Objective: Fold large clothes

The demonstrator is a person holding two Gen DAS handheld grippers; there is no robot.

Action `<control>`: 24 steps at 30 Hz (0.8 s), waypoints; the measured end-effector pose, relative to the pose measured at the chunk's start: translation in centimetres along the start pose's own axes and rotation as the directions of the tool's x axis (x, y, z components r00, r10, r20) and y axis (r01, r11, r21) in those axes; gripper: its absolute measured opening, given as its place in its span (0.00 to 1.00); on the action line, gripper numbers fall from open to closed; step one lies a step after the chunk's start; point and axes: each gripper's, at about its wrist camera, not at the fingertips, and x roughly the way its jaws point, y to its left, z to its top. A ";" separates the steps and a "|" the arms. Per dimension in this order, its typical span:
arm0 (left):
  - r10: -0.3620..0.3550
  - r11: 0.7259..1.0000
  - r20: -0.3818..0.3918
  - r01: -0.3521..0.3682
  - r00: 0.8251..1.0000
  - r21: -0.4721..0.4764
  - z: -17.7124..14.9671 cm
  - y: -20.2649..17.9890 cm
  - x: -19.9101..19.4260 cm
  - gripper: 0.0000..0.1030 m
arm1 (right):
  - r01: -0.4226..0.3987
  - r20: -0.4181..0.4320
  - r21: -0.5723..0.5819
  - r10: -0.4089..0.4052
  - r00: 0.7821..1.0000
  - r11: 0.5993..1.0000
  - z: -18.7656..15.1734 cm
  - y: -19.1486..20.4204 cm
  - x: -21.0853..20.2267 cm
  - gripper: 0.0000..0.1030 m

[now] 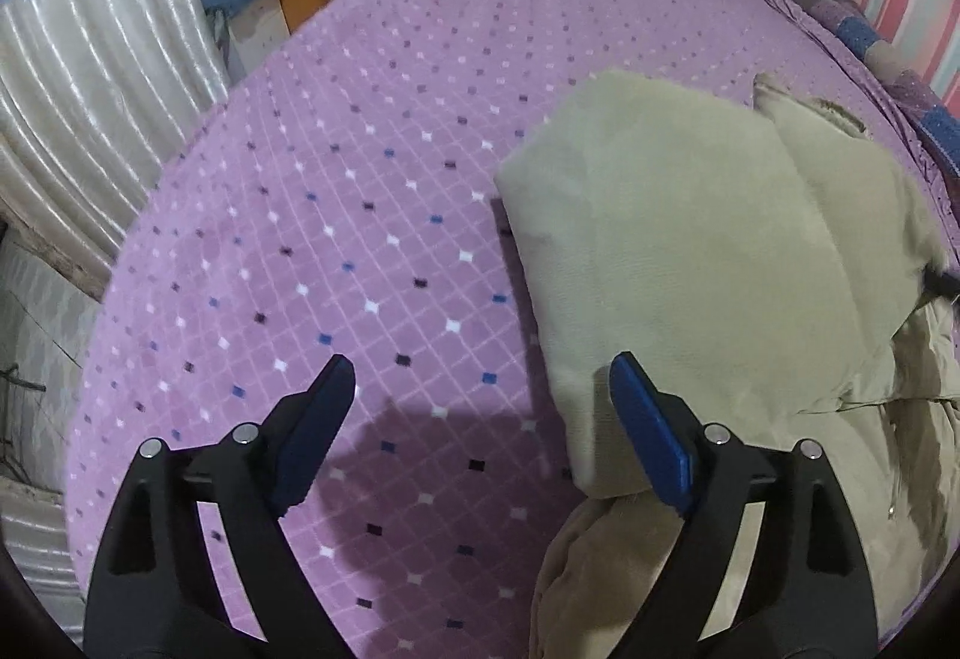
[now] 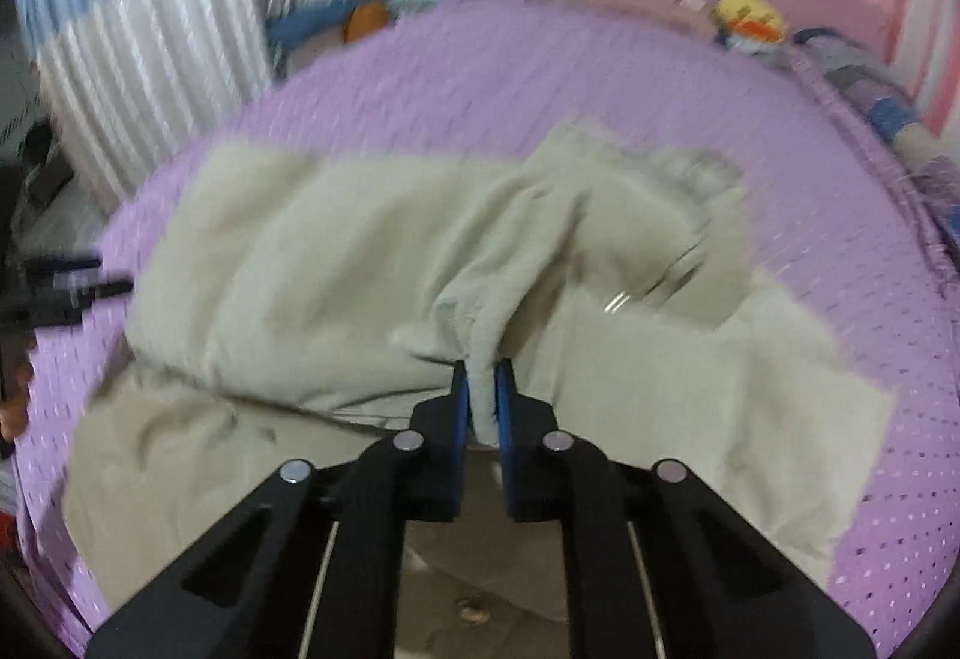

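Between its blue pads, the right claw (image 2: 481,389) is pinching a bunched fold of the beige garment (image 2: 336,251), which is lying blurred on the purple bedspread (image 2: 480,77). The left claw (image 1: 480,389) is hanging released beside the garment, whose right side is cut off.

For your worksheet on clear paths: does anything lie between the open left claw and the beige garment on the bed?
Nothing visible does. The left claw hangs open over bare purple bedspread, and the beige garment lies just beside its right finger.
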 end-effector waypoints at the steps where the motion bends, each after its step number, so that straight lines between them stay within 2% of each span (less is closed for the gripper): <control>1: 0.010 1.000 0.010 -0.010 1.000 0.007 0.3 -0.2 -0.5 0.84 | 0.011 0.036 0.017 -0.012 0.999 1.000 0.6 -0.6 -1.2 0.08; 4: 0.012 1.000 0.048 -0.013 0.999 0.011 0.9 -0.7 -2.4 0.88 | 0.097 0.183 0.066 -0.108 0.977 0.993 1.8 -3.9 -7.5 0.08; 7: 0.004 1.000 0.082 -0.006 0.997 0.023 1.0 -1.8 -3.8 0.92 | 0.199 0.201 0.090 -0.214 0.956 0.976 0.5 -6.9 -10.3 0.08; 9: 0.008 0.999 0.082 -0.011 0.997 0.032 1.0 -2.6 -4.0 0.93 | 0.263 0.126 0.120 -0.278 0.952 0.957 -2.5 -10.3 -10.1 0.08; 10: 0.011 0.999 0.078 -0.014 0.997 0.035 0.9 -3.1 -4.0 0.93 | 0.277 0.092 0.128 -0.289 0.953 0.952 -3.9 -11.4 -9.7 0.08; 13: -0.006 0.999 0.062 0.004 0.998 0.045 0.7 -4.3 -4.1 0.93 | 0.306 -0.082 0.162 -0.296 0.952 0.938 -10.1 -14.8 -6.6 0.10; 15: -0.016 0.998 0.050 0.013 0.999 0.058 0.8 -5.2 -4.0 0.93 | 0.376 -0.147 0.167 -0.354 0.924 0.912 -12.3 -15.7 -5.8 0.08; 17: -0.017 0.997 0.054 0.012 0.998 0.082 1.0 -6.3 -4.1 0.93 | 0.297 -0.158 0.255 -0.263 0.952 0.920 -13.8 -17.0 -6.1 0.09; 19: -0.021 0.995 0.057 0.016 0.998 0.094 1.4 -7.2 -4.2 0.95 | 0.297 -0.149 0.282 -0.264 0.953 0.912 -13.9 -17.5 -6.9 0.12; 20: -0.029 0.995 0.060 0.023 0.998 0.095 1.6 -7.7 -4.4 0.95 | 0.291 -0.136 0.289 -0.261 0.956 0.912 -13.4 -17.5 -7.3 0.20; 21: -0.037 0.995 0.060 0.032 0.998 0.093 1.9 -8.1 -4.4 0.95 | 0.280 -0.119 0.294 -0.255 0.960 0.914 -12.8 -17.3 -7.7 0.32; 23: -0.070 0.995 0.051 0.066 0.996 0.081 2.5 -9.0 -4.4 0.95 | 0.267 -0.071 0.290 -0.258 0.964 0.919 -10.9 -16.5 -8.3 0.43; 24: -0.090 0.993 0.047 0.086 0.995 0.075 2.8 -9.6 -4.3 0.95 | 0.257 -0.046 0.286 -0.254 0.966 0.923 -9.6 -15.8 -8.3 0.43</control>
